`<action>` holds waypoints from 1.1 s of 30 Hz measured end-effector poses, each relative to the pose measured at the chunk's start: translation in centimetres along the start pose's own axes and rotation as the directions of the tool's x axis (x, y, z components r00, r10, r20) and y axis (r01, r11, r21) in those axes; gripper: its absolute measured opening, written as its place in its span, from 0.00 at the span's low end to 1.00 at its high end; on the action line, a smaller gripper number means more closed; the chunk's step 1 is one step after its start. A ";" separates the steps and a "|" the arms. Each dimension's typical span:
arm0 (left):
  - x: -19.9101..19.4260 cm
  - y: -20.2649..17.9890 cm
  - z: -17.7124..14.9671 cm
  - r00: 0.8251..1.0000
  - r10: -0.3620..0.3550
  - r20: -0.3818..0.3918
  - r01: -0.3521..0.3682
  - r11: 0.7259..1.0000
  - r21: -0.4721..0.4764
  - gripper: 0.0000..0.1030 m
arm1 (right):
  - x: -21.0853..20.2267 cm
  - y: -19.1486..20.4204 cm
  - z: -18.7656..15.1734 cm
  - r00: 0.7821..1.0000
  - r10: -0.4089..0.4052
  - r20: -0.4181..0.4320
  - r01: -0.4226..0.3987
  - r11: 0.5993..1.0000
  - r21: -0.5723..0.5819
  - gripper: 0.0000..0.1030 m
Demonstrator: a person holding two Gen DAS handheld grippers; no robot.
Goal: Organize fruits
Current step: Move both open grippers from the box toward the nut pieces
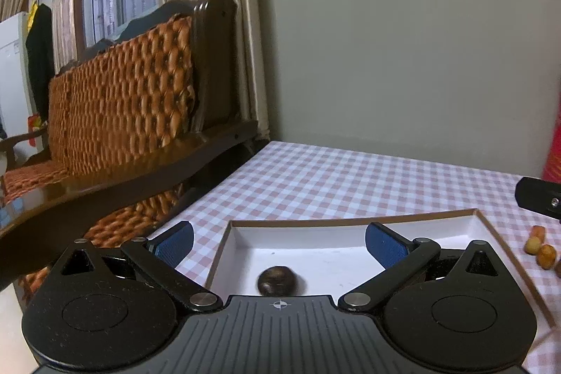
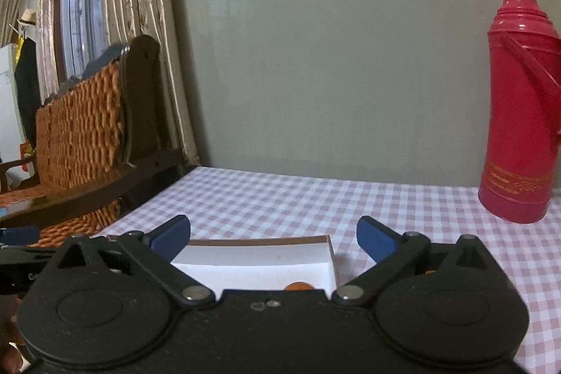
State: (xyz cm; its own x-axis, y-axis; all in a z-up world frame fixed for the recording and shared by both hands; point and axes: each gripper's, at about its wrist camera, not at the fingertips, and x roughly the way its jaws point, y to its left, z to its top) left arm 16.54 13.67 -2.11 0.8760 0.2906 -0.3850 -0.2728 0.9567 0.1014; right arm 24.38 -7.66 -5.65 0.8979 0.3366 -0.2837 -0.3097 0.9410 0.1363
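Surface [image 1: 350,177] with pink check cloth runs to the grey wall; wicker-backed bench [image 1: 119,93] sits beside it, red thermos [image 2: 519,114] stands upright at the far right. White tray [image 1: 438,226] with brown rim lies right under both my tools. Left tool [image 1: 279,242] is released, blue pads spread wide, nothing between them; dark round fruit [image 1: 278,279] sits loose on the tray floor just below it. Right tool [image 2: 273,235] is equally spread and empty; an orange fruit [image 2: 298,286] peeks out inside the tray's near right corner, mostly hidden by the tool body. Small yellow-orange fruits [image 1: 540,246] lie on the cloth just outside the tray's right rim. I judge both drops are done; next should be those loose ones. To do it well: lift clear of the rim before swinging over, keep the pads wide, approach low, close gently since they look small and likely to roll.
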 end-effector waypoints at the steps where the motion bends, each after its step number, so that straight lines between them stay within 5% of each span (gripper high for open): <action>1: -0.4 -0.1 0.0 1.000 -0.004 -0.001 0.004 1.000 -0.001 1.00 | -0.5 -0.1 0.1 1.000 0.003 0.002 -0.003 1.000 0.004 0.94; 33: -6.2 -9.1 -3.0 0.977 -0.211 -0.036 0.213 0.974 0.081 1.00 | -8.8 -8.4 -4.5 0.983 -0.174 -0.050 0.176 0.984 0.039 0.94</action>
State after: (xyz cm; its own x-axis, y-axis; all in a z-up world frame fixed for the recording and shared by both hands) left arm 12.36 3.08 -3.42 0.8991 0.0814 -0.4302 -0.0464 0.9947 0.0913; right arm 17.65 -18.34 -8.55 0.9212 0.1692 -0.3505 -0.1347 0.9835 0.1209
